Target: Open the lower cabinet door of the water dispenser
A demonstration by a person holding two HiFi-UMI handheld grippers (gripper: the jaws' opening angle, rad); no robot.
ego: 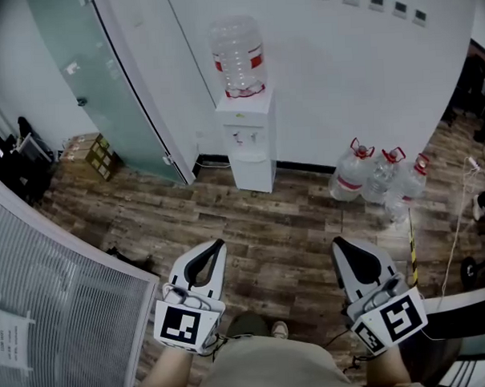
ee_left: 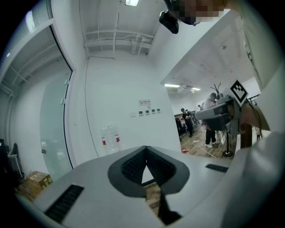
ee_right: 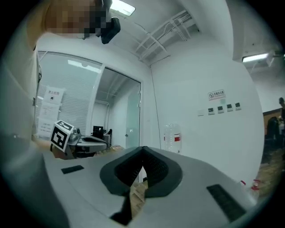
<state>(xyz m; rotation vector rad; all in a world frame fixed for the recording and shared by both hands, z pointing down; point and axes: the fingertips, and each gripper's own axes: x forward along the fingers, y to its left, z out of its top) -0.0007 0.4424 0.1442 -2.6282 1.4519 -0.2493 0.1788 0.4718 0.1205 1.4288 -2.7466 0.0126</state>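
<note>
A white water dispenser [ego: 248,140] stands against the far wall with a clear bottle [ego: 238,56] on top. Its lower cabinet door [ego: 254,174] is closed. Both grippers are held level near the person's body, well short of the dispenser across the wooden floor. My left gripper [ego: 219,246] is shut with nothing between its jaws. My right gripper [ego: 336,244] is shut and empty too. In the left gripper view the bottle [ee_left: 109,139] shows far off above the closed tips [ee_left: 145,149]. The right gripper view shows the bottle [ee_right: 172,137] beyond its closed tips [ee_right: 143,150].
Three water jugs [ego: 378,179] stand on the floor right of the dispenser. A glass door [ego: 101,82] is to its left, with cardboard boxes [ego: 92,153] beside it. A white slatted surface [ego: 55,301] fills the lower left. Cables [ego: 460,219] trail at the right.
</note>
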